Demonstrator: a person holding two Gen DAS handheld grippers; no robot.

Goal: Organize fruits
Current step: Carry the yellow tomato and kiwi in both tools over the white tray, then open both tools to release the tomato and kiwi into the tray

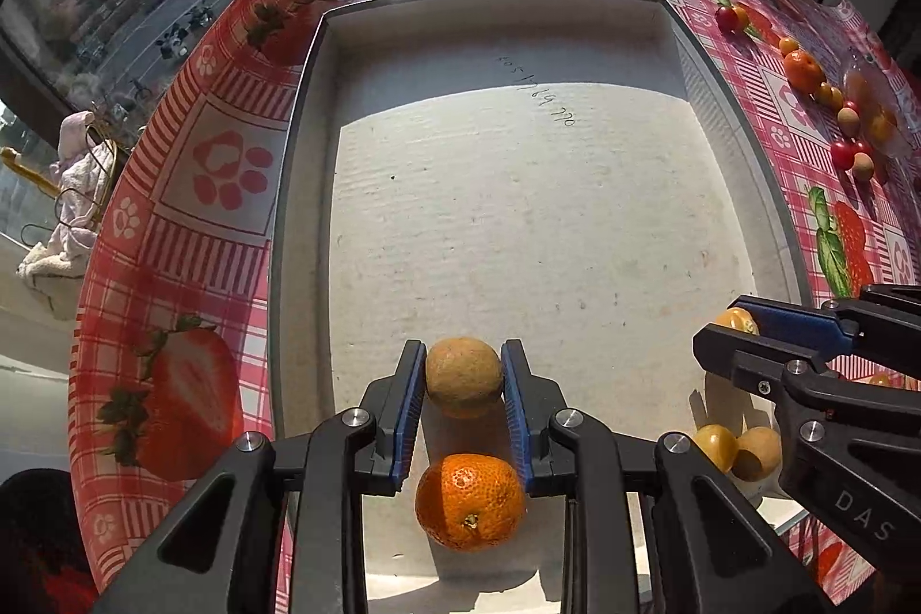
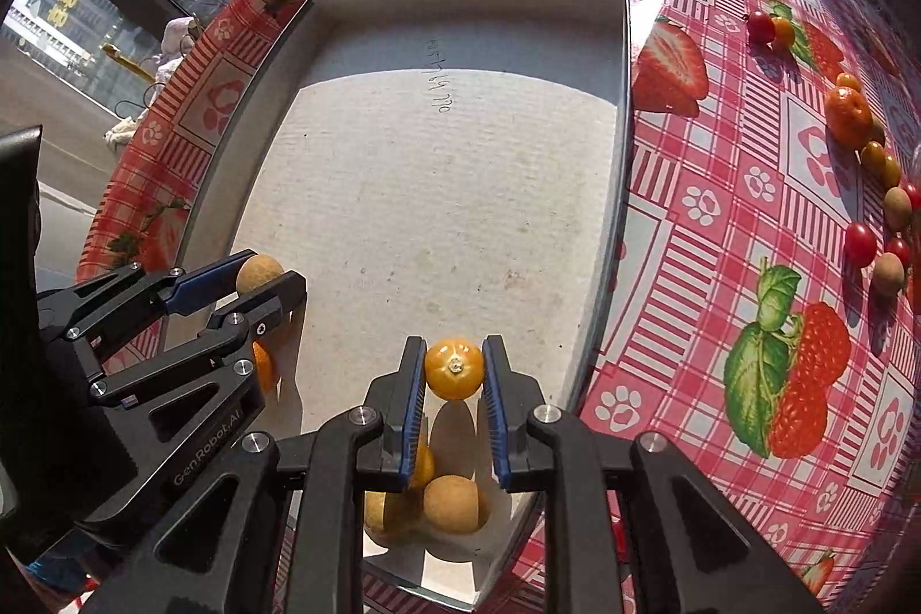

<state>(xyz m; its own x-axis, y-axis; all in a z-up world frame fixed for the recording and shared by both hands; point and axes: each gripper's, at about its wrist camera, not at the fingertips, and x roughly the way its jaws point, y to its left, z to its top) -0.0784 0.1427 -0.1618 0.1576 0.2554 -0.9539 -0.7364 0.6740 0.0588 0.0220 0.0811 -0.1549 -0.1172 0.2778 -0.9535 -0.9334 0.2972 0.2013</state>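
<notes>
Left claw [image 1: 463, 375] grips round tan-brown fruit [image 1: 463, 375]; right claw [image 2: 454, 367] grips small glossy yellow-orange fruit [image 2: 454, 367]. Both over shallow grey cardboard tray [image 2: 403, 188]. Lower near like fruit, then release gently.

Your left gripper [image 1: 463, 378] sits over the near end of the cardboard tray [image 1: 299, 188], closed on a longan [image 1: 463, 375]. Just behind it, nearer you, a mandarin [image 1: 469, 502] lies on the tray floor. To the right, your right gripper [image 2: 455, 369] grips a small round golden fruit [image 2: 455, 367] above the tray's near right corner, where two longans [image 2: 452, 504] lie touching. Well right of the tray, a row of mixed small fruits [image 2: 863, 165] runs along the tablecloth [image 2: 719, 211], with another mandarin [image 2: 847, 112] towards its far end.
</notes>
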